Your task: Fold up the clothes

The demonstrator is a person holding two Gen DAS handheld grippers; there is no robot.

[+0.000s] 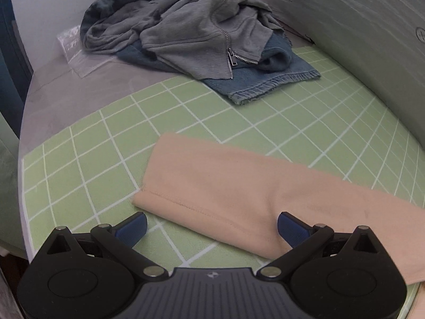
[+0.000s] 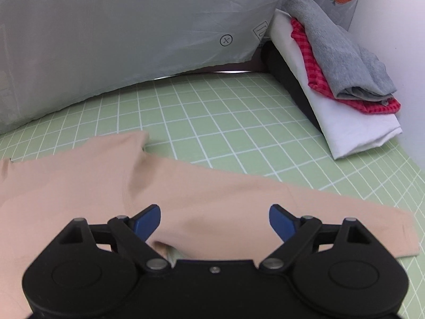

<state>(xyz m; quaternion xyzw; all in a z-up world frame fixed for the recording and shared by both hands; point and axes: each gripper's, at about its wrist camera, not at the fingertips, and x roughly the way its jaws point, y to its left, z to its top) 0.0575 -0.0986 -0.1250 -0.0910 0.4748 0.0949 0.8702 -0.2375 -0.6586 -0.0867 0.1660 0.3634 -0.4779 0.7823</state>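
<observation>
A green mat [image 1: 202,122] with white squares covers most of the grey tabletop [image 1: 79,90]. A big pale sheet [image 2: 111,34] stands along the far side. The wall [image 1: 53,2] is plain white.

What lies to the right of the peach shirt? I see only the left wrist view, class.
Observer: A folded stack stands at the mat's far right corner, grey on top.
Operator: What is under the grey piece?
Observer: A red checked garment, then a white one.
Operator: Is the right gripper holding the peach shirt?
Observer: No. The right gripper is open above the peach shirt, its pads clear of the cloth.
</observation>
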